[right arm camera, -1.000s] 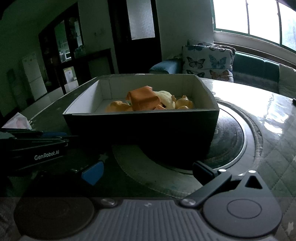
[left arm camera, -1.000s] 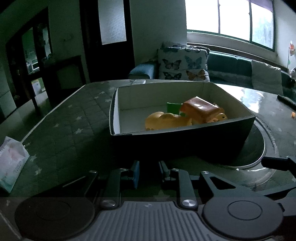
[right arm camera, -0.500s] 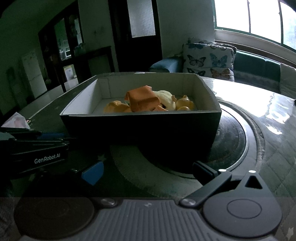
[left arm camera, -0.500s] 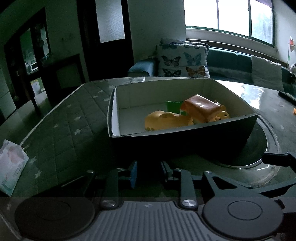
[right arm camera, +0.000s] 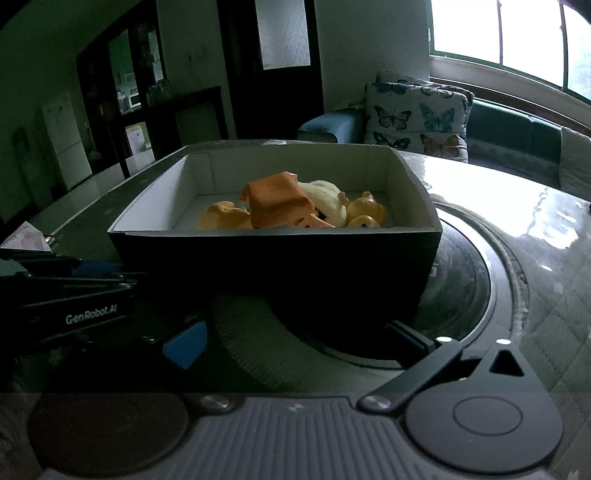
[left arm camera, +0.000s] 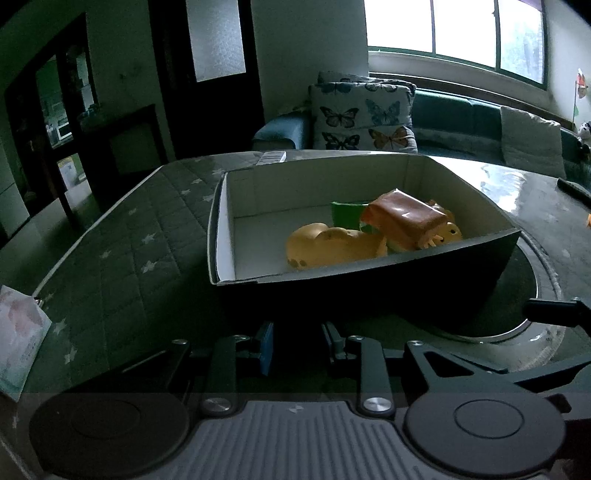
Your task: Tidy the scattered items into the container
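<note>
table (left arm camera: 122,258) open beside box (left arm camera: 369,295)

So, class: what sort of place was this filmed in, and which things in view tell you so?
Most likely a home living room: a teal sofa under a wide window, butterfly-print cushions, and a table under a quilted star-patterned cloth.

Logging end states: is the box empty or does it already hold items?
Holds items. The open-topped box contains an orange packet and yellow toys; much of its floor is bare.
</note>
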Demonstrator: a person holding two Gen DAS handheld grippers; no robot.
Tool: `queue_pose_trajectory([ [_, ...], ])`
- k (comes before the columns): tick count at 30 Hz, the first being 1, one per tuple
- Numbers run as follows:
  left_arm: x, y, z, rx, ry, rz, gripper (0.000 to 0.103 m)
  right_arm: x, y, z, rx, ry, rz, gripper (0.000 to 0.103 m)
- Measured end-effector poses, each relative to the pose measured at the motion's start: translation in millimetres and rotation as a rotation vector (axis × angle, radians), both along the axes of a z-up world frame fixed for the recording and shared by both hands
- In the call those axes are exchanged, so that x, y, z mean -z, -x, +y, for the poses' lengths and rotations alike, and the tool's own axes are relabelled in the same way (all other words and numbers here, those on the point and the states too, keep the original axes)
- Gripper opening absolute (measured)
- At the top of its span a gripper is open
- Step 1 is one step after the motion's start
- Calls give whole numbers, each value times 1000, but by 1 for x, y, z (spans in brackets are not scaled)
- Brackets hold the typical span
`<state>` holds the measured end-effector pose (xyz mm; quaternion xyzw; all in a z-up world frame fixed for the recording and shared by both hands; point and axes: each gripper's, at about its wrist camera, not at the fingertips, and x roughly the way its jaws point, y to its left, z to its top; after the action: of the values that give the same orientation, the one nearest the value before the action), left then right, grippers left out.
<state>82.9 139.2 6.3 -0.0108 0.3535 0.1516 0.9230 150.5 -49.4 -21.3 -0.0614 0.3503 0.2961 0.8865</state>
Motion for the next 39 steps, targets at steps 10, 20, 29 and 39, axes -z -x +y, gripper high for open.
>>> queue_pose_trajectory([
  [10, 0, -9, 0, 0, -6, 8, 30, -1, -9, 0, 0, 3, 4, 103],
  [20, 1, -17, -1, 6, -19, 20, 30, 0, -18, 1, 3, 42, -4, 103],
  [29, 3, -25, -2, 8, -26, 43, 30, 1, -25, 2, 1, 55, 1, 103],
  [39, 8, -30, -1, -1, -12, 71, 30, 5, -32, 7, -17, 87, 6, 103],
])
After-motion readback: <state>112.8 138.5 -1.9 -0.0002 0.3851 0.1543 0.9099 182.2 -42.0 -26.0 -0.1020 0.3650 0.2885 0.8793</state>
